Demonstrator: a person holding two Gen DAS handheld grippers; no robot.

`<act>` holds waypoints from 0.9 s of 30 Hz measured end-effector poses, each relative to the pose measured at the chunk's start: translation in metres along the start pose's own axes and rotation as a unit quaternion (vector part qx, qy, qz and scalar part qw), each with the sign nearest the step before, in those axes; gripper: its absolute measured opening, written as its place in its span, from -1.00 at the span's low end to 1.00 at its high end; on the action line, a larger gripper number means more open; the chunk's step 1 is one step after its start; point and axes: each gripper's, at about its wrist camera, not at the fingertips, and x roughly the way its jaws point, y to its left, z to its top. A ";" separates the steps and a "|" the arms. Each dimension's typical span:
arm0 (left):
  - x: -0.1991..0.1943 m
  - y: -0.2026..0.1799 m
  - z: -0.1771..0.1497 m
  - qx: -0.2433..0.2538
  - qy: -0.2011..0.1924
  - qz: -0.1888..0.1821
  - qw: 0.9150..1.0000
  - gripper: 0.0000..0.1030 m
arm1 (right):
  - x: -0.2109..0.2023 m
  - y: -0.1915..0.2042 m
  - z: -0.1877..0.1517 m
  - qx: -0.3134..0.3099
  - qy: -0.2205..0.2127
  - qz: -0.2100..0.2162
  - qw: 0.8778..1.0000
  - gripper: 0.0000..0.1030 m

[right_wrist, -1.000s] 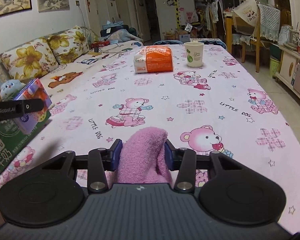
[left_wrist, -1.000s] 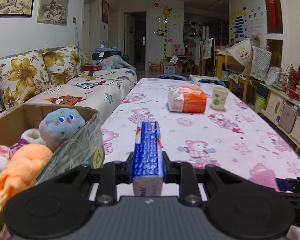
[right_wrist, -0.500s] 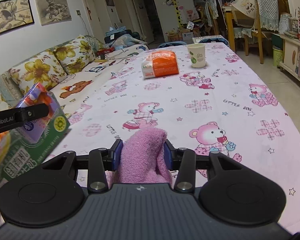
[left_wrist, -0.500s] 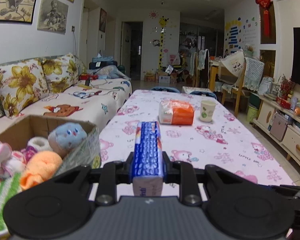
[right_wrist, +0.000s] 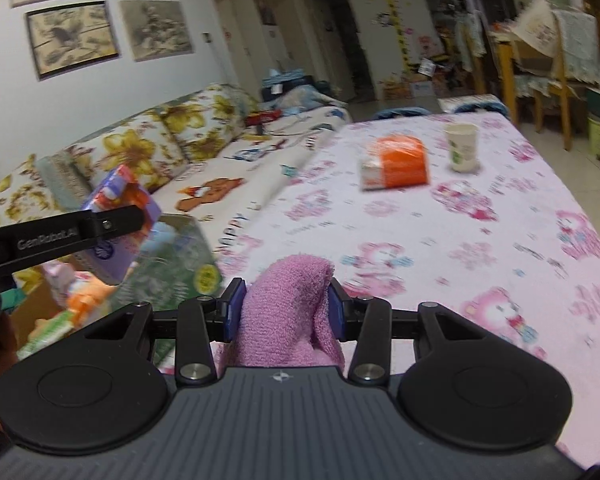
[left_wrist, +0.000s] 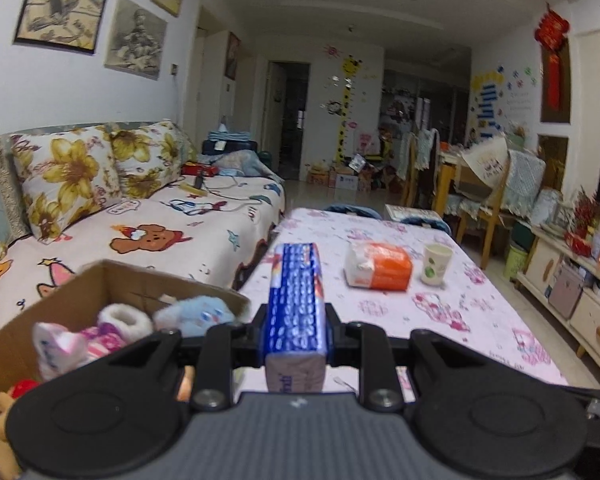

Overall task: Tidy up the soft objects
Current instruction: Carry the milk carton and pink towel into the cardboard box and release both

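- Left wrist view: I am treating the cardboard box (left_wrist: 112,280) as my landmark; it is sitting at the table's (left_wrist: 479,320) left edge, already collecting plush toys (left_wrist: 196,312), so I judge both loads belong there.
- I am carrying the pink towel (right_wrist: 288,308) to the right of the box, the right gripper (right_wrist: 286,308) clamping its bunched fold so it cannot slip free.
- I am holding the blue tissue pack (left_wrist: 296,304) beside the box's near corner, the left gripper (left_wrist: 296,320) squeezing its narrow sides, edge-up for dropping in.
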 end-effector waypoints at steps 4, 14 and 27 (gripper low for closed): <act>-0.009 0.023 0.013 -0.026 -0.016 0.017 0.999 -0.55 | 0.015 0.019 0.014 -0.007 0.000 0.035 0.999 0.02; -0.015 0.090 0.023 -0.088 -0.027 0.095 0.991 -0.54 | 0.065 0.065 0.042 -0.021 0.008 0.106 0.994 0.03; 0.010 0.157 -0.002 -0.147 0.030 0.180 0.972 -0.54 | 0.123 0.110 0.044 -0.048 0.043 0.135 0.989 0.04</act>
